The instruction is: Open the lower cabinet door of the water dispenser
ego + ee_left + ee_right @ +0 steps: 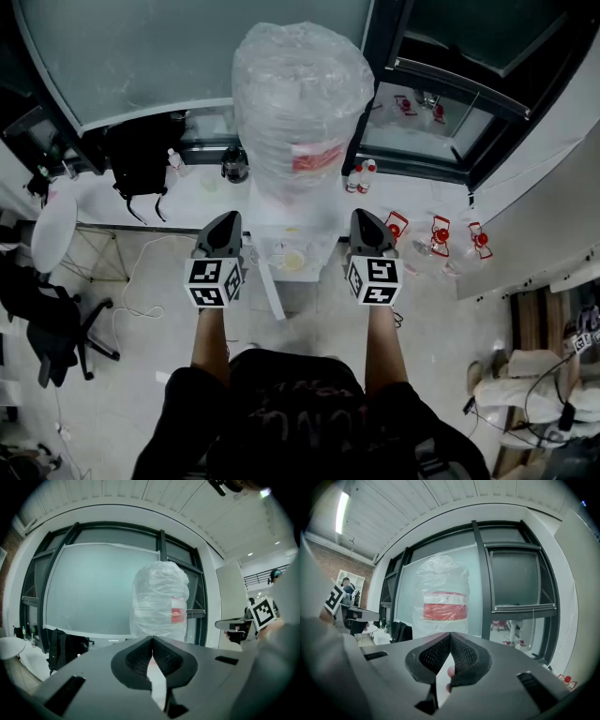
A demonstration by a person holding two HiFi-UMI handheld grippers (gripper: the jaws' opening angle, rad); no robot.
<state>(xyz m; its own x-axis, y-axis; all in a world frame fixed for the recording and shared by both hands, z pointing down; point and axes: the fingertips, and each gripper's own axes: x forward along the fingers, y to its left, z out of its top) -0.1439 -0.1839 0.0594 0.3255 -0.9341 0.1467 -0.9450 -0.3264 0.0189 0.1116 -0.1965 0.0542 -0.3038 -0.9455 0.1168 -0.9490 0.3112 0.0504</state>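
One water dispenser (289, 251) stands against the window wall and carries one plastic-wrapped bottle (300, 103). Its lower cabinet front faces the person, between the two tools. Left tongs (224, 217) and right tongs (367, 214) are both pressed together, pinching nothing. Three red-capped jugs (439, 234) lie on the floor to the right.

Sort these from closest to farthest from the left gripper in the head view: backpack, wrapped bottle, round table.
1. Wrapped bottle, straight ahead, a bit to the right.
2. Backpack, by the window, to the left.
3. Round table, far left.
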